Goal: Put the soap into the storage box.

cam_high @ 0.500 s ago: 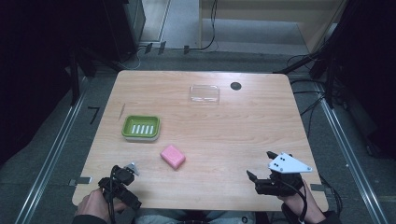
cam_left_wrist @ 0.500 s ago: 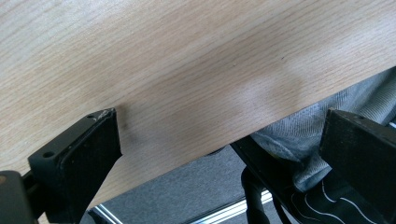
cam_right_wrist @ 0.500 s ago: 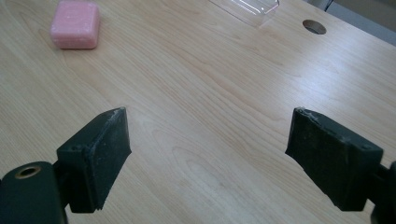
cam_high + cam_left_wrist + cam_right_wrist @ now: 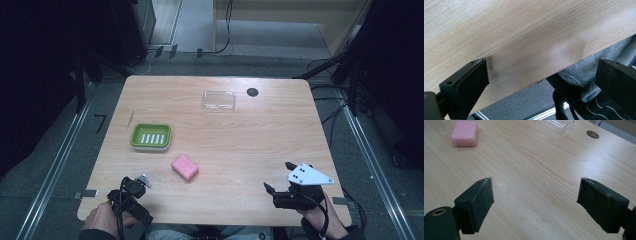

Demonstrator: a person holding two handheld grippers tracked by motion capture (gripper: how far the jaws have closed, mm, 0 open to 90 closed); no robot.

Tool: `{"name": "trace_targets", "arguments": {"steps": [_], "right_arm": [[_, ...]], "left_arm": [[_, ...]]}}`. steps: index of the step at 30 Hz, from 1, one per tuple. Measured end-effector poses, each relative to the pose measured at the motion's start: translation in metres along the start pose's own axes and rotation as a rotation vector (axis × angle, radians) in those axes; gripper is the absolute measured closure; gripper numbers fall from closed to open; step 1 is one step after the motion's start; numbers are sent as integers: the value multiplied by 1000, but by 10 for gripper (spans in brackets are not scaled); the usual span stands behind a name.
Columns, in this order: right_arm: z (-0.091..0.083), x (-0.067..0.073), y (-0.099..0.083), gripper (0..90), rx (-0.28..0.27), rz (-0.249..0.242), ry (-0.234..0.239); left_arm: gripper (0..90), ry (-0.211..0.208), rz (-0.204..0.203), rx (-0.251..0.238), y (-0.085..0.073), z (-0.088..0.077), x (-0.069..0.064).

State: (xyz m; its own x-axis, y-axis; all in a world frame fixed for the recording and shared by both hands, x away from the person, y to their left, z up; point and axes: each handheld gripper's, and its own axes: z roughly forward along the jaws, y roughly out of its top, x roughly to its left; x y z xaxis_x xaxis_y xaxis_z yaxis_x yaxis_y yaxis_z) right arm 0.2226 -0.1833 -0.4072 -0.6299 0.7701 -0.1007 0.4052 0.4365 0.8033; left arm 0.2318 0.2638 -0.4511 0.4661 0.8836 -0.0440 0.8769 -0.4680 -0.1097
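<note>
A pink soap bar [image 4: 185,167] lies on the wooden table [image 4: 250,145], slightly left of its middle, and appears far left in the right gripper view [image 4: 464,133]. Behind it to the left sits a green slotted soap dish [image 4: 150,137]. A clear plastic lid [image 4: 219,101] rests near the far edge, its corner also visible from the right gripper [image 4: 556,123]. My left gripper [image 4: 132,197] hovers at the front left corner, jaws wide open over the table edge [image 4: 541,82]. My right gripper [image 4: 279,179] is low at the front right, open and empty [image 4: 535,202].
A round black cable hole [image 4: 252,92] sits in the table beside the lid. In the left gripper view, the person's grey clothing [image 4: 586,67] and the floor show below the table's front edge. Metal rails [image 4: 55,165] run along both sides on the floor.
</note>
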Motion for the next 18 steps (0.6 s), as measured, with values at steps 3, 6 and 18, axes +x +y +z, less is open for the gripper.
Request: {"name": "trace_targets", "arguments": {"steps": [3, 6, 18], "right_arm": [[0, -1, 0, 138, -5, 7, 0], [1, 0, 0, 138, -2, 0, 1], [5, 2, 4, 138, -5, -15, 14]], "left_arm": [[0, -2, 6, -2, 1, -1, -1], [0, -3, 14, -3, 2, -2, -3], [0, -14, 22, -27, 5, -7, -3]]}}
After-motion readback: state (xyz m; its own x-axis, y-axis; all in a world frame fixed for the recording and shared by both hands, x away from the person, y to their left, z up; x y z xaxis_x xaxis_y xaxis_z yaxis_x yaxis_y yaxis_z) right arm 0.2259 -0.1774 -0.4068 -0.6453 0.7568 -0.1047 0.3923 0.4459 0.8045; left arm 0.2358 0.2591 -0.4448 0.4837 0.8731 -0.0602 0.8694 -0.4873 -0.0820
